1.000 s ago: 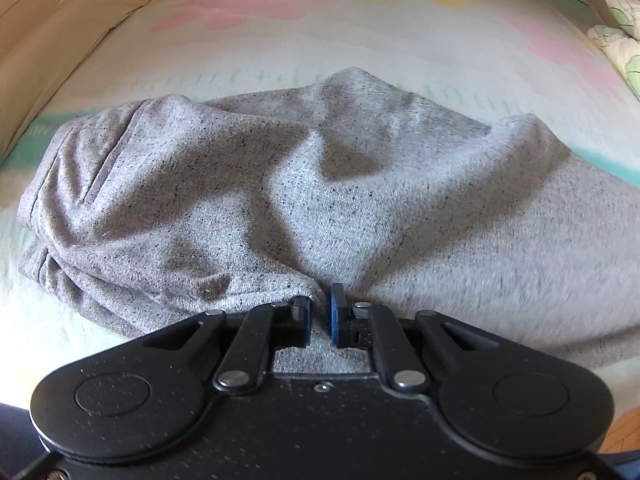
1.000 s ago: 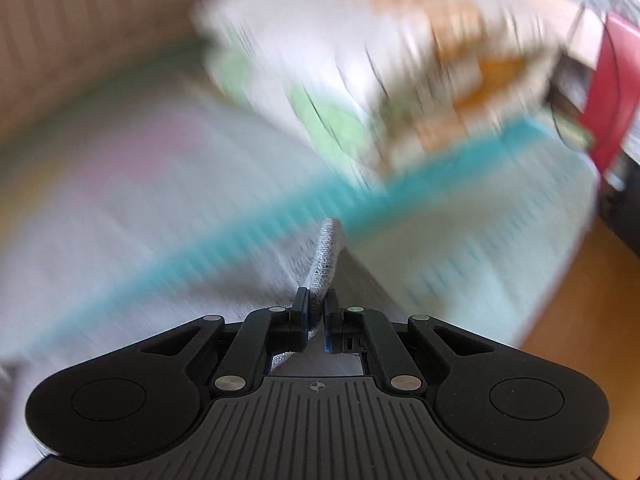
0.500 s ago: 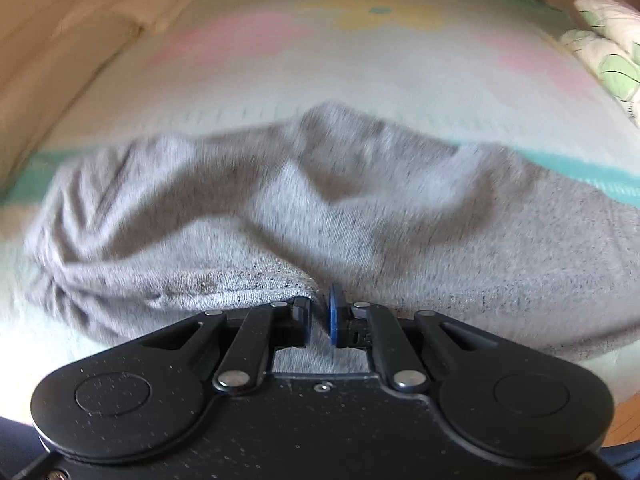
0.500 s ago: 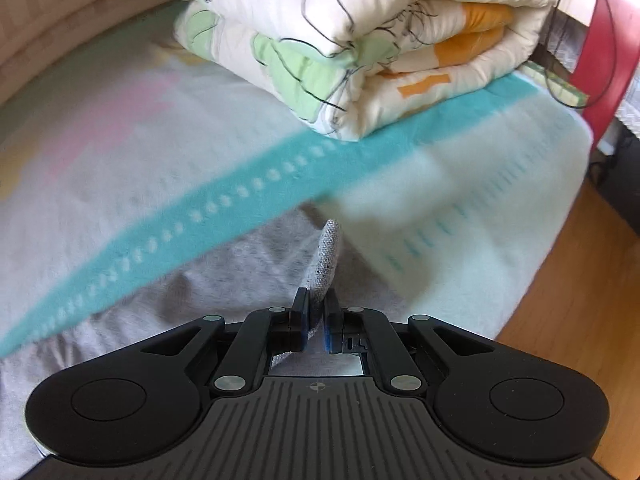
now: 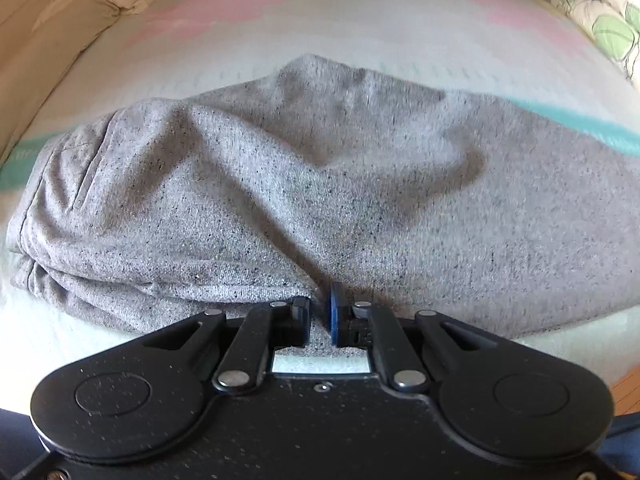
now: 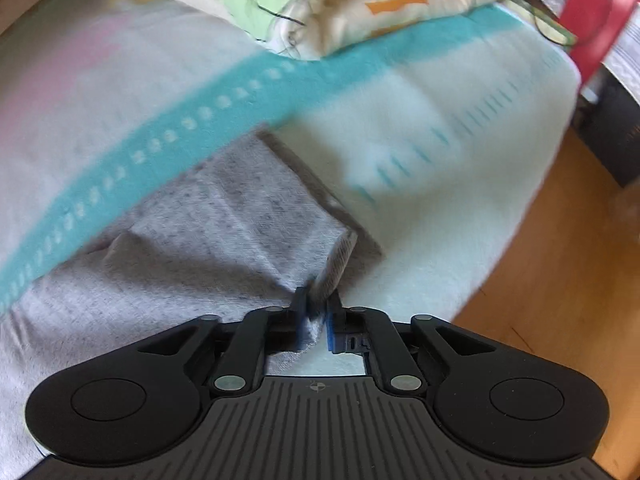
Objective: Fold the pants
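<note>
Rumpled, speckled grey pants (image 5: 304, 184)

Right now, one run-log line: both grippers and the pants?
left gripper: shut on pants | right gripper: opening, pants hem between pads | pants: lying on bed sheet

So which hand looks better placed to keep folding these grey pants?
Probably the left gripper: it is pinched on the pants. The right gripper has just been opening, its pads slackening around the cuff.
</note>
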